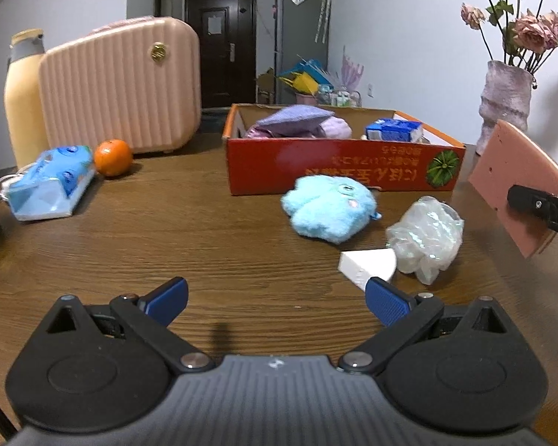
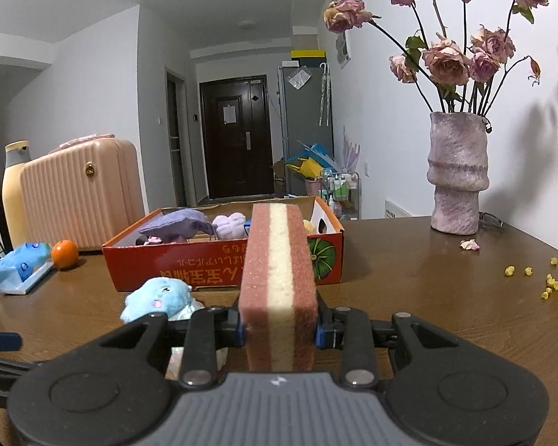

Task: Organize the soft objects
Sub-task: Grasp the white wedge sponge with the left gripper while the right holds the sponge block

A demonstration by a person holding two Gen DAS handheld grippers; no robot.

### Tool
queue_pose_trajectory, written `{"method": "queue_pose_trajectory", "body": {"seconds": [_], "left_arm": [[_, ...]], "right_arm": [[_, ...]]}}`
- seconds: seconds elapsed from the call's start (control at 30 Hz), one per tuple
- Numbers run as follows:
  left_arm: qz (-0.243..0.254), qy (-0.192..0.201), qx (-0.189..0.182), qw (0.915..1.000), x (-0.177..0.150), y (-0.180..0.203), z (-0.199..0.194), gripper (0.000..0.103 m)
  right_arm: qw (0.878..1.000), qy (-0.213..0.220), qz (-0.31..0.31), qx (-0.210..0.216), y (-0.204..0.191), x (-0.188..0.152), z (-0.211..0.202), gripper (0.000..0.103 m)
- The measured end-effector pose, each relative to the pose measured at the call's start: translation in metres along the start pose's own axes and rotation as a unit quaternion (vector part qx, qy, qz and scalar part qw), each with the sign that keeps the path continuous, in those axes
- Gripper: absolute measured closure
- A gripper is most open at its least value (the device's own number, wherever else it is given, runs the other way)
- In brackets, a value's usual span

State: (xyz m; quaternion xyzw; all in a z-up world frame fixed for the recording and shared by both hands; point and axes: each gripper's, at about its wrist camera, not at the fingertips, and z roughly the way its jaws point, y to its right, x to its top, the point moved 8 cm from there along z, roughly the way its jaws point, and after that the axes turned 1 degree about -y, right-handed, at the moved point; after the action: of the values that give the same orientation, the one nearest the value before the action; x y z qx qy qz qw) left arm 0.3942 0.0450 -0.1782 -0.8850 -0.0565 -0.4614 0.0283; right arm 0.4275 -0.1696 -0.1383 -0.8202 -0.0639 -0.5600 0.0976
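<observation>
The right hand-held gripper (image 2: 279, 330) is clamped on a sponge (image 2: 277, 282) — pink outside, a cream stripe down its middle — which stands on edge between the blue pads and reaches forward toward the red cardboard box (image 2: 219, 264) just beyond it. Inside that box lie a purple cloth (image 2: 175, 225) and a pale lilac plush piece (image 2: 228, 225). A blue plush toy (image 2: 158, 297) sits on the brown surface (image 2: 409, 290) just ahead and left of this gripper, in front of the box.

The left hand-held gripper (image 1: 277, 299) hovers over the surface with its jaws spread wide and nothing between them. Ahead and to its right are the same blue plush toy (image 1: 329, 208), a crumpled clear plastic bag (image 1: 426, 238) and a white wedge (image 1: 368, 264) touching the bag. Farther left — well apart from the box — lie a blue tissue pack (image 1: 52, 182) and an orange (image 1: 112, 157).
</observation>
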Motion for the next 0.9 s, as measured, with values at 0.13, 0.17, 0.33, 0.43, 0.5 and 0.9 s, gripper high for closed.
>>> {"method": "queue_pose_trajectory", "body": {"seconds": [0.13, 0.17, 0.33, 0.43, 0.5, 0.9], "left_arm": [[0.015, -0.017, -0.009, 0.9997, -0.001, 0.018, 0.013, 0.0], [0.017, -0.019, -0.011, 0.9996, -0.001, 0.023, 0.016, 0.0], [0.022, -0.034, -0.013, 0.9991, 0.001, 0.037, 0.032, 0.0], [0.02, -0.041, -0.007, 0.9989, 0.002, 0.04, 0.04, 0.0], [0.018, -0.046, 0.0, 0.9988, 0.003, 0.04, 0.045, 0.0], [0.009, -0.067, -0.011, 0.9976, 0.008, 0.048, 0.065, 0.0]], "right_arm": [[1.0, 0.002, 0.0, -0.001, 0.003, 0.0, -0.002, 0.072], [1.0, 0.003, 0.001, -0.002, 0.005, 0.001, -0.002, 0.072], [1.0, 0.003, 0.003, -0.006, 0.012, 0.001, -0.004, 0.072], [1.0, 0.001, 0.005, -0.01, 0.018, 0.0, -0.002, 0.072], [1.0, 0.0, 0.006, -0.012, 0.021, 0.0, -0.001, 0.072], [1.0, -0.009, 0.006, -0.017, 0.025, -0.003, 0.004, 0.072]]}}
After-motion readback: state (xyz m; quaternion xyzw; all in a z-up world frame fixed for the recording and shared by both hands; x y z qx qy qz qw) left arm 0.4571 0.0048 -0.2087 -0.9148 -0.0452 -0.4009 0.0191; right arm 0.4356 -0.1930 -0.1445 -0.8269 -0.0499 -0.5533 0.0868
